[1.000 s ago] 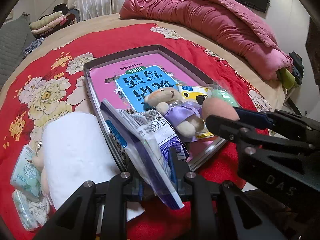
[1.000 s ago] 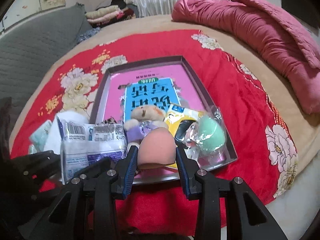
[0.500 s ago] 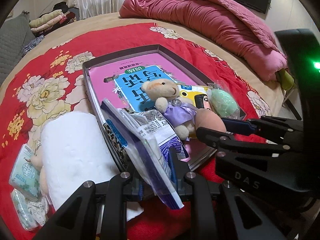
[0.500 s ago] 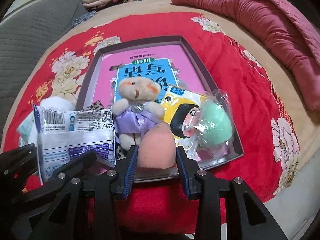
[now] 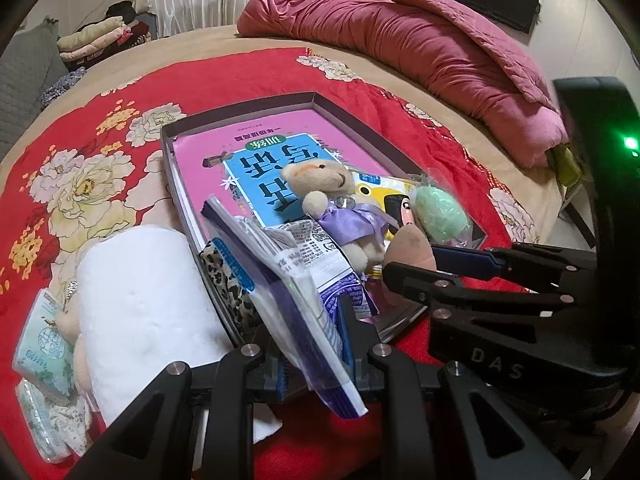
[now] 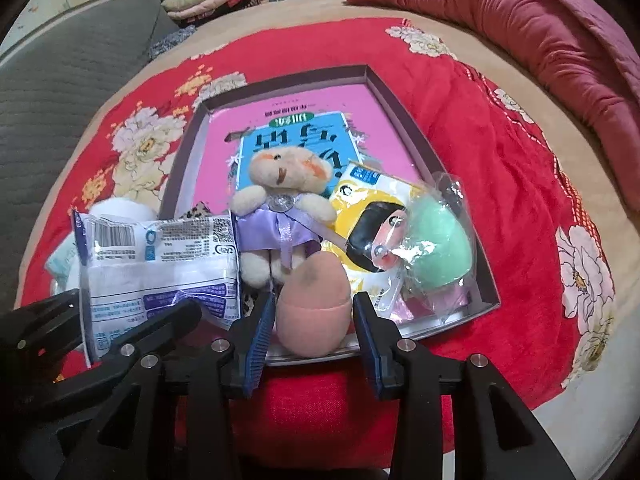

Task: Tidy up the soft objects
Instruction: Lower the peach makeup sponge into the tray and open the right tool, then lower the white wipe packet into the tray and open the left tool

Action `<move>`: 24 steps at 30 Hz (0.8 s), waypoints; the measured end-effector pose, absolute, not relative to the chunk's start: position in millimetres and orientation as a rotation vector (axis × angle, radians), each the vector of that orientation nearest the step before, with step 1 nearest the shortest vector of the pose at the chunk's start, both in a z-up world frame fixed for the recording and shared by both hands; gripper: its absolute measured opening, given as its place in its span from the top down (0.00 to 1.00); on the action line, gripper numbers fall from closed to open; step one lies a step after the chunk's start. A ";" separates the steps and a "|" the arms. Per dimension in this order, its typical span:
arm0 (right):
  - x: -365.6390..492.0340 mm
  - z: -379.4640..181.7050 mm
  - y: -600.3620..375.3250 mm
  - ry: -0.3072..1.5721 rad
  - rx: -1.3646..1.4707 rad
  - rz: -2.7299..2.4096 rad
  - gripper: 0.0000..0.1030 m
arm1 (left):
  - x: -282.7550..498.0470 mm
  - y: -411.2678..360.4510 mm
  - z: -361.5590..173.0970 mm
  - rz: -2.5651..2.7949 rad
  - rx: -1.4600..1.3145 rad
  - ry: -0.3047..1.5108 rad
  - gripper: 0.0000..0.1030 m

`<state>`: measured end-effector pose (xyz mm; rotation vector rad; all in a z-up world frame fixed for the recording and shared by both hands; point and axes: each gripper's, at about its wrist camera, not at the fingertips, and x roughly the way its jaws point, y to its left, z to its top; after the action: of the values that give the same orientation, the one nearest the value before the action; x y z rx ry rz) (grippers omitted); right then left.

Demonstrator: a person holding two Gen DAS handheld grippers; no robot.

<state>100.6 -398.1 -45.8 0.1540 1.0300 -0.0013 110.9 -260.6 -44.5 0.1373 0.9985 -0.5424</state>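
Observation:
A grey tray [image 6: 424, 120] with a pink book lies on the red floral blanket. In it sit a small teddy bear in a purple dress [image 6: 282, 210], a yellow packet [image 6: 372, 216] and a bagged green sponge [image 6: 436, 248]. My right gripper [image 6: 314, 320] stands open around a peach egg-shaped sponge [image 6: 312, 304] resting at the tray's near edge; the pads seem just off its sides. My left gripper [image 5: 312, 340] is shut on a white and blue plastic packet [image 5: 292, 276], held over the tray's near left corner; the packet also shows in the right wrist view [image 6: 160, 256].
A white fluffy roll [image 5: 148, 312] and a green tissue packet [image 5: 44, 348] lie left of the tray. A leopard-print cloth [image 5: 224, 280] sits under the packet. A pink quilt [image 5: 420, 52] is heaped at the back right. The bed edge drops off at the right.
My right gripper has lowered the peach sponge onto the tray's near edge and its jaws have spread off it. My left gripper has barely moved with the packet.

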 end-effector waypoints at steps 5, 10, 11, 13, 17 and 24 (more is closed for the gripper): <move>85.5 -26.4 -403.9 0.912 0.175 -0.032 0.49 | 110.1 -262.9 -45.2 -0.545 0.151 0.997 0.80; 73.5 -15.2 -416.7 0.836 0.211 -0.096 0.40 | 111.0 -268.7 -46.8 -0.557 0.162 1.007 0.80; 73.6 -16.0 -419.1 0.839 0.221 -0.101 0.40 | 111.3 -270.9 -47.6 -0.562 0.166 1.010 0.80; 74.4 -17.8 -421.9 0.849 0.234 -0.113 0.40 | 111.5 -274.3 -48.6 -0.560 0.176 1.010 0.80; 74.4 -17.6 -420.8 0.843 0.225 -0.121 0.40 | 114.7 -276.4 -51.2 -0.556 0.171 1.016 0.80; 73.8 -18.9 -420.4 0.846 0.216 -0.139 0.39 | 123.1 -275.8 -54.1 -0.548 0.156 1.023 0.80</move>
<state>73.8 -420.4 -18.9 0.2157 0.8460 -0.1388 123.1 -275.8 -54.1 0.1559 1.0226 -0.5476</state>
